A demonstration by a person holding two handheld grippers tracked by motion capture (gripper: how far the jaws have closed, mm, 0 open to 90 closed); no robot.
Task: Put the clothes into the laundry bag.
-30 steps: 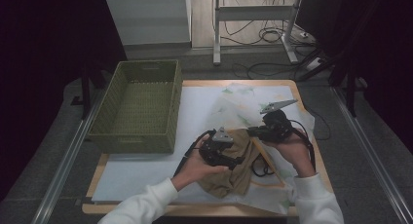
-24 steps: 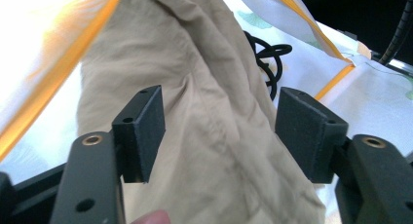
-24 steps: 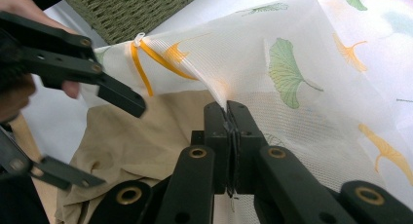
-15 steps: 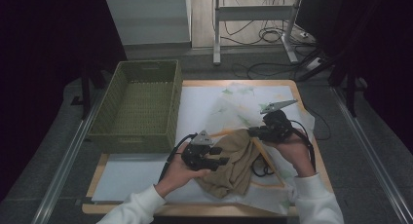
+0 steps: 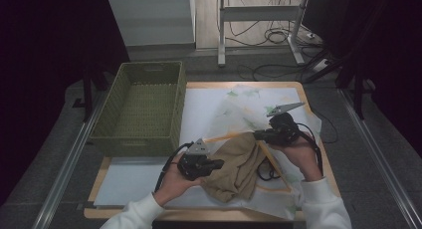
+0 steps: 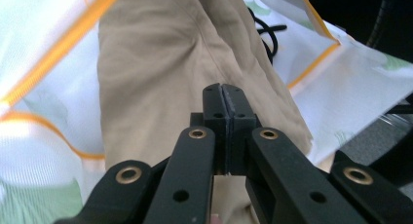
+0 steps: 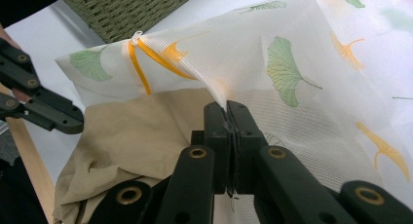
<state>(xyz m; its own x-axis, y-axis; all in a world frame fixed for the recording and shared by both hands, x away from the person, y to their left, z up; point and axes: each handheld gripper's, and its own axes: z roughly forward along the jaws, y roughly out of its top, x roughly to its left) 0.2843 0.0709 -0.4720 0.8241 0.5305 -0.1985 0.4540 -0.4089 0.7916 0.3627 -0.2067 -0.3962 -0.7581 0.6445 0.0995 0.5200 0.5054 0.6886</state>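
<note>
A: Near the table's front edge, at its middle, lies the tan cloth (image 5: 236,169), crumpled, partly under the mesh bag (image 5: 249,112); left gripper (image 5: 219,164) at the cloth's left edge, jaws just closed and now clenched; whether fabric sits between the pads I cannot tell.

B: Right gripper (image 7: 227,112)?

A: Clamped on the bag's orange-trimmed edge, lifting it above the cloth; basket (image 5: 142,107) at the table's left edge, well apart from both.
</note>
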